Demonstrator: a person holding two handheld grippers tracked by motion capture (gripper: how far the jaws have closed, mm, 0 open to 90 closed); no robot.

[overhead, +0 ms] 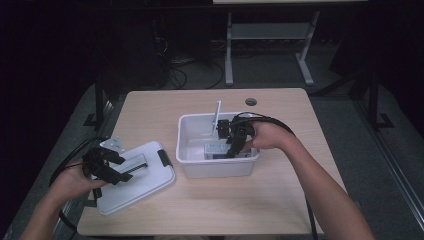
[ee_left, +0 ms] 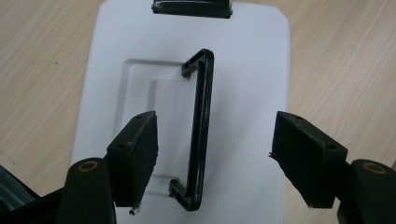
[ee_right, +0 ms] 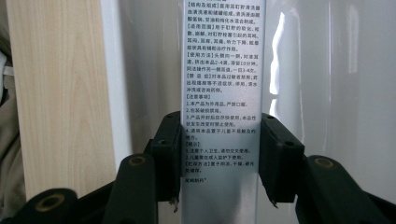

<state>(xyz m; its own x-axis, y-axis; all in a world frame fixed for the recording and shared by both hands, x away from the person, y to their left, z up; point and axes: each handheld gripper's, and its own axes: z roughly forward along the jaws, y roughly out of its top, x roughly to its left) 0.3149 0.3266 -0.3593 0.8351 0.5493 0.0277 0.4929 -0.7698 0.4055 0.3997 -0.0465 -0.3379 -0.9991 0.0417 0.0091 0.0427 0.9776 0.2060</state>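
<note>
The right gripper [ee_right: 219, 158] was clenched on a narrow silver box [ee_right: 219, 93] printed with rows of small black text; in the right gripper view its two black pads pressed the box's long sides at the lower centre of the frame, and the box ran straight up to the top edge. In the high view the same right gripper [overhead: 234, 147] sat just right of centre, pointing down into a white plastic bin [overhead: 186, 150], with the silver box [overhead: 216, 149] lying low inside the bin at the jaw tips. A thin pale stick [overhead: 217, 116] leaned against the bin's far wall, just above the gripper. The bin stood on a light wooden table [overhead: 280, 200], and a strip of that wood showed at the left of the right gripper view beside the bin's white wall.

The left gripper [ee_left: 215, 154] was released, its jaws standing wide apart in the lower part of the left gripper view, nothing between the pads. Beneath them lay the white lid [ee_left: 252, 56], flat on the table, its black handle [ee_left: 200, 130] running up the middle of the frame between the jaws, and a black latch [ee_left: 191, 8] at the top edge. In the high view the left gripper [overhead: 112, 167] hovered at the lower left over the lid [overhead: 145, 185], well apart from the bin.
</note>
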